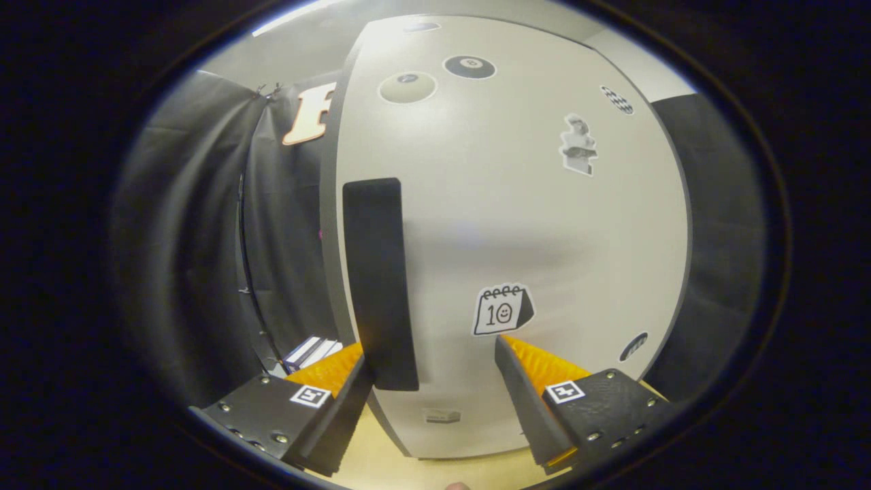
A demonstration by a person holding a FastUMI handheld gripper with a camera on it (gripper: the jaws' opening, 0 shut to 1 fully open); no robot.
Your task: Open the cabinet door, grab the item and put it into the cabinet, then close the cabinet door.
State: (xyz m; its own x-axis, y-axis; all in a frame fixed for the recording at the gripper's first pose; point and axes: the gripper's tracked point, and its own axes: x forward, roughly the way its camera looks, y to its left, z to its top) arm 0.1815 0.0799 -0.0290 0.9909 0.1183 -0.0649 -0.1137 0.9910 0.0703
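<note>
The white cabinet door (544, 224) stands close in front of me, dotted with stickers. Its tall black handle (379, 279) runs upright near the door's left edge. My gripper (432, 348) is open, its fingers wide apart at the door. The handle's lower end sits just inside the left finger (340, 381), touching or nearly touching it. The right finger (531, 381) is well clear of the handle, below a calendar sticker (502, 309). Nothing is held between the fingers.
The cabinet stands on a light wooden surface (381, 452). Left of the cabinet, a few books (311, 352) lie low against the black cloth wall (204, 258). A dark grey edge (330, 204) runs down the cabinet's left side.
</note>
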